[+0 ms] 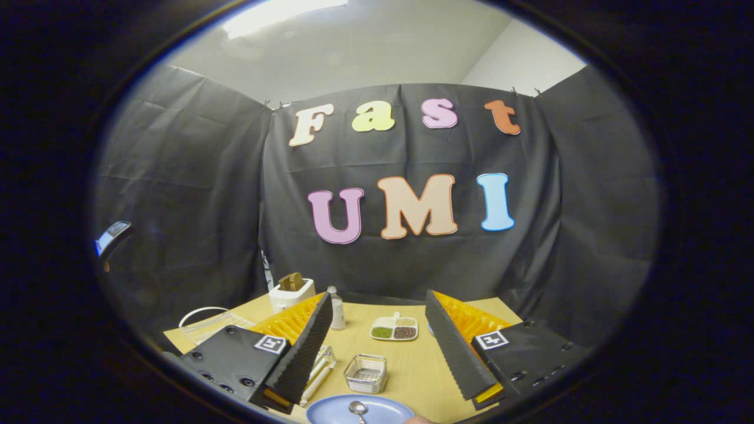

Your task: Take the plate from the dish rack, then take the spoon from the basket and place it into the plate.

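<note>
Your tool [383,377] is open: its two fingers [300,353] stand wide apart above the surface [412,365] and press on nothing. The surface is a pale wooden top, set inside a booth whose walls are black cloth; above the cloth you see a white ceiling with a bright light panel.

Between the fingers and nearest you lies the plate [330,412], blue and flat on the surface, with the spoon [358,408] resting in it, bowl pointing away from you. Just beyond the plate stands the basket [366,373], a small square wire one. To its left, beside the left finger, lies a clear rack [318,371].

Farther ahead, between the fingers, sits a white divided dish [394,329] holding green, brown and dark fillings. A small bottle [336,308] stands upright left of it, and a white toaster [291,293] with toast in its slot stands at the far left corner. A clear tray [207,324] lies at the left edge of the surface.
</note>
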